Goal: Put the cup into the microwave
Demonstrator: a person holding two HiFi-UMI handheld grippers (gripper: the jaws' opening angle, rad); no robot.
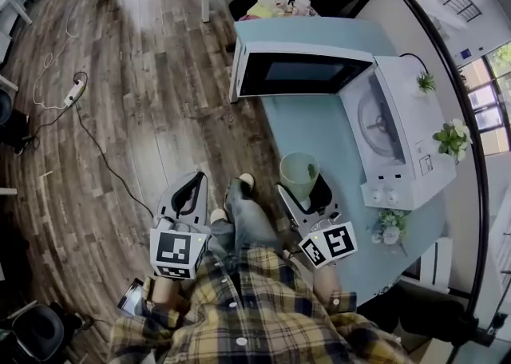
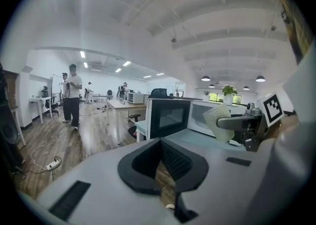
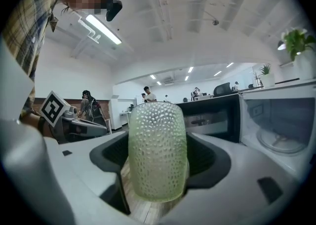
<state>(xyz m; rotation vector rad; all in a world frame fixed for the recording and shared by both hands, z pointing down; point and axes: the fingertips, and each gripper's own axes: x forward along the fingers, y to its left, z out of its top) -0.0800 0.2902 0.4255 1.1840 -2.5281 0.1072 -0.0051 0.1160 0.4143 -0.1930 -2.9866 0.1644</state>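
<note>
Looking down from the head view, where does the cup sit against the tongs? — Desk

Cup, pale green and pebbled, stands upright between the jaws of the right gripper, which is clamped on it at the near edge of the light-blue table. The white microwave lies beyond, its door swung wide and its turntable showing. The cup is outside the cavity, near the control knobs. The left gripper hangs apart from it over the wood floor, above the person's plaid shirt. — Photographer

And the left gripper view? — Desk

Its jaws are drawn together with nothing between them, only a sliver of floor below. Off to the right, the cup is seen side-on in the right gripper's hold, in front of the microwave and its open door. — Photographer

Right gripper view? — Desk

The cup fills the middle, rim up, with both black pads pressed to its sides and wood floor visible under its base. The dark door stands behind it. The open cavity lies to the right, apart from the cup. The left gripper shows at far left with its marker cube. — Photographer
</note>
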